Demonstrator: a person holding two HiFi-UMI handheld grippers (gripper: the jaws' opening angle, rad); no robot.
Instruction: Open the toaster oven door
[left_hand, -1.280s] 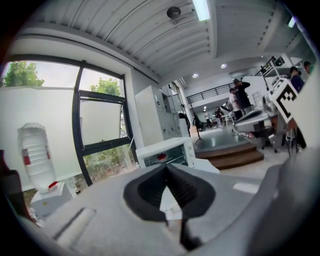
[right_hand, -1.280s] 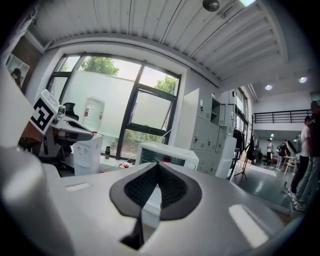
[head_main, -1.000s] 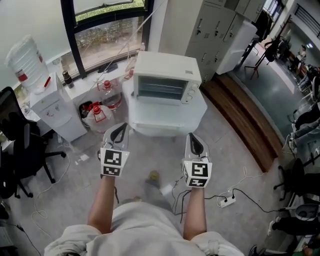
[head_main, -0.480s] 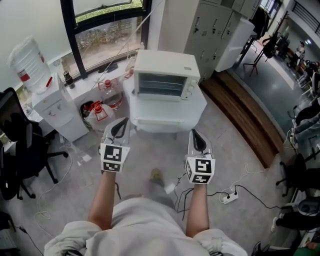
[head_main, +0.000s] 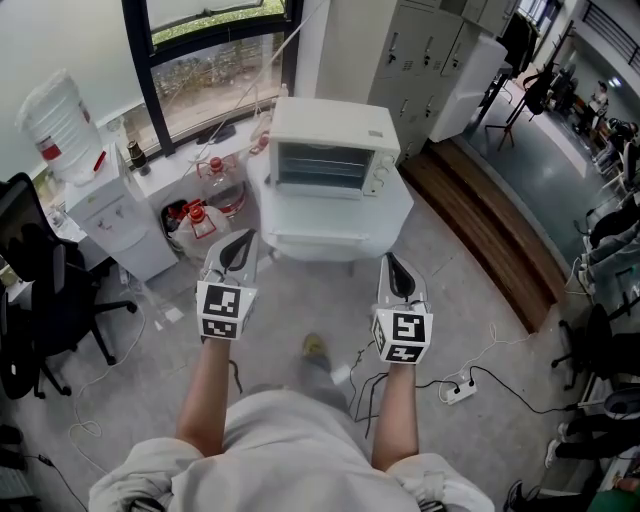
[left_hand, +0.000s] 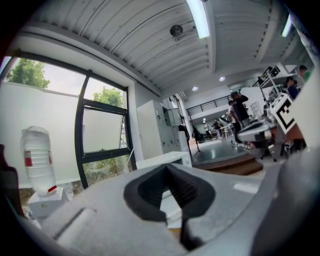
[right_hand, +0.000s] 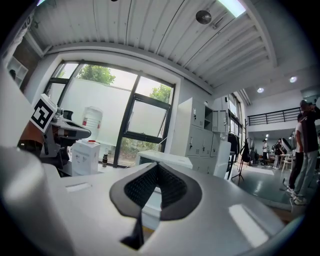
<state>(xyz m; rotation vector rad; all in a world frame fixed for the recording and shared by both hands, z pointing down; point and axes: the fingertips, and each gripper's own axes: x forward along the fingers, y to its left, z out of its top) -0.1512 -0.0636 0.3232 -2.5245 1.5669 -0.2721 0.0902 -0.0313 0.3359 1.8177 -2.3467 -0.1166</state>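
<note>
By the window, the toaster oven (head_main: 335, 150) stands on a white desk (head_main: 396, 210), its glass door shut and facing the person. Both tongs hover over the floor just short of the desk's front edge, well apart from each other. The left tongs (head_main: 240, 243) are pressed fully together with nothing between them. The right tongs (head_main: 393, 265) are likewise closed and empty. A water dispenser (head_main: 110, 225) stands further left.

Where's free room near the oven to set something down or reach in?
Free: table strip in front of the toaster oven; its bare top; floor between table and person. Crowded: water jugs and dispenser left of the table; power strip on the floor at right.
</note>
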